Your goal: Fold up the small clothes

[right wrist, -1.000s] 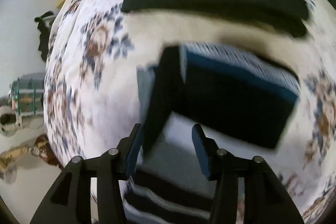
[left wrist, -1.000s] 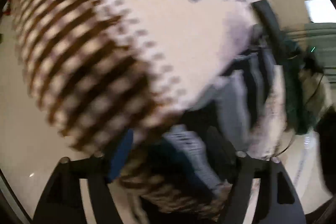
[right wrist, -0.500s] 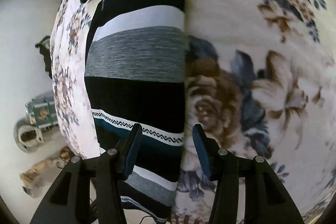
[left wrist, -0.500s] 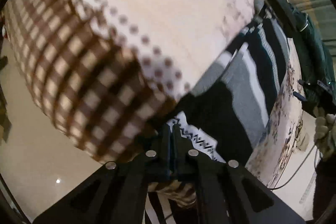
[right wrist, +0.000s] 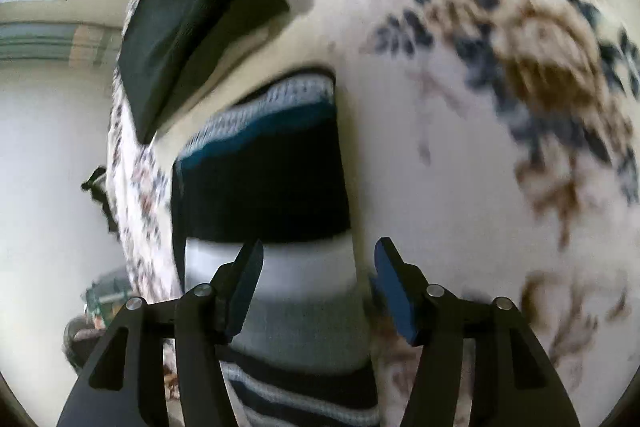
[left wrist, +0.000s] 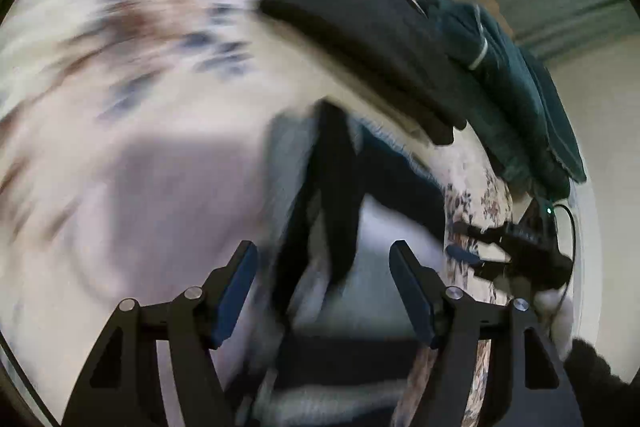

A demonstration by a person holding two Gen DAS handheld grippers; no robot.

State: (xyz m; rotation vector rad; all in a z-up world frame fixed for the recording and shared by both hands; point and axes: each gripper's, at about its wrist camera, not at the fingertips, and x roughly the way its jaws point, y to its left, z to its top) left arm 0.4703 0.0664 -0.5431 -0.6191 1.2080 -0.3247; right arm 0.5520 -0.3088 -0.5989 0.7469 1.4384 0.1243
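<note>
Striped garment (right wrist: 264,183) lies flat on the floral bedspread (right wrist: 460,155), folded into a narrow strip, likely ready for a cross-fold. Right gripper (right wrist: 318,263) hovers over its near end, jaws just widened, nothing pinched. Left gripper (left wrist: 324,267), view blurred, above the same garment; jaws just reopened, empty. Black folded item (right wrist: 168,27) sits beyond the garment's far end, apart.

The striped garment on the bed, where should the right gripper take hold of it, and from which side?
Take the striped garment by its long straight edge facing the bare floral bedspread, near the white band. That edge lies flat and clear of the black folded item, so the right gripper, its jaws open just above it, can come down from that side.
</note>
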